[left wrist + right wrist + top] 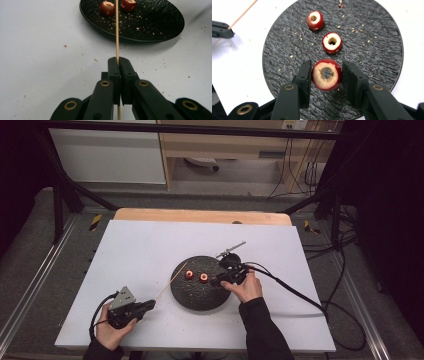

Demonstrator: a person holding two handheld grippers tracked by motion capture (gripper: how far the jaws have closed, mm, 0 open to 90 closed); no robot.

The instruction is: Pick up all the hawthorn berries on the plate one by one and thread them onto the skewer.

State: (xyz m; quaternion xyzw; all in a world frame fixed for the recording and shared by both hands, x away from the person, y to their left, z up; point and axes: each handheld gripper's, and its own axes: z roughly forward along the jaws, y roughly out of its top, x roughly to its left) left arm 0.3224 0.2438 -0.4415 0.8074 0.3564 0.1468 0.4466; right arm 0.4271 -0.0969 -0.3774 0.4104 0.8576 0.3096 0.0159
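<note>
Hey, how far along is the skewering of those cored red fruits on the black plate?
Done: three red cored fruits have holes through them; two lie on the round black textured plate. In hand: the left gripper is shut on the thin wooden skewer, which looks bare; the right gripper grips the third fruit over the plate. Left: apparently threading all three onto the skewer.
</note>
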